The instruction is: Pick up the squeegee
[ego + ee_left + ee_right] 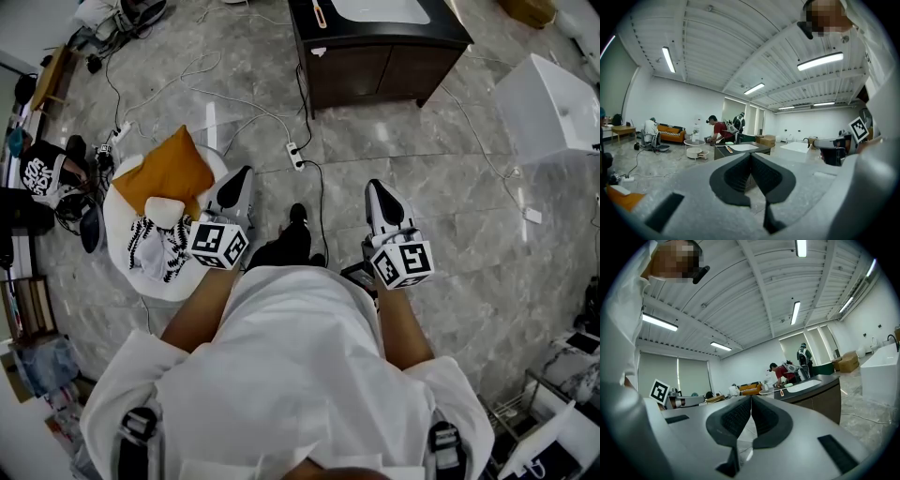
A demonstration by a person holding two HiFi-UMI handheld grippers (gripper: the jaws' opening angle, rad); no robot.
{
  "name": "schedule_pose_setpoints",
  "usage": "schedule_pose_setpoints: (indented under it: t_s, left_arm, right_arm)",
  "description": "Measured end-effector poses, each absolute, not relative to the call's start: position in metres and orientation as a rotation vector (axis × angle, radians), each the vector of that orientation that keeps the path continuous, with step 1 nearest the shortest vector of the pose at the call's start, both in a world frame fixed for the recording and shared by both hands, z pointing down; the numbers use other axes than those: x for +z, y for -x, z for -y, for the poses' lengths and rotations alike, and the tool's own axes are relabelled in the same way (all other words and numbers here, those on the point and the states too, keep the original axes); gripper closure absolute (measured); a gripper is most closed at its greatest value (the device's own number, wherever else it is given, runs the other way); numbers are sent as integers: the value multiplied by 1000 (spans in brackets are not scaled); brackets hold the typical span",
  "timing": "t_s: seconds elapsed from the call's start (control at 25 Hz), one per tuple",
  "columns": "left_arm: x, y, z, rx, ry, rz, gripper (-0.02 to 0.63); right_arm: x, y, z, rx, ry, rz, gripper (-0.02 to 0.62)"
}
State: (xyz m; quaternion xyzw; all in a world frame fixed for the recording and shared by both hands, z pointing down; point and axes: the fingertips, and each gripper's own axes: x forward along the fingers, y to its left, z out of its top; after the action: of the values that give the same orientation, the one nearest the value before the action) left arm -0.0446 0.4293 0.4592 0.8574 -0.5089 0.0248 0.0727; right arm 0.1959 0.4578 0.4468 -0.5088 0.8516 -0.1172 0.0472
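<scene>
floor (441, 178): grey stone tiles, loose cables (246, 117)
desk (375, 67): dark, far ahead of me, pale basin (384, 9) on top
left gripper (243, 174): my jaws clenched, nothing between them
right gripper (376, 186): my jaws clenched, empty too
squeegee (321, 13): orange handle, lying on the desk's left end

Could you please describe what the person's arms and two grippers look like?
Both the left gripper and the right gripper have smooth light-grey shells, with black, finely textured pads lining the jaws. Each carries a white cube printed with black square markers. The person wears a white top with short sleeves and dark shoulder straps.
</scene>
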Motion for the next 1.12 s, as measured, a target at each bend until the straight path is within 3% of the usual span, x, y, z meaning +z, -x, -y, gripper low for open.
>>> schedule_pose_setpoints:
  t_s: [1.12]
  left_arm:
    - [464,136,-182,-77,-2556,1433,591]
  right_arm:
    - [409,-125,-221,-284,1669,-2657,581]
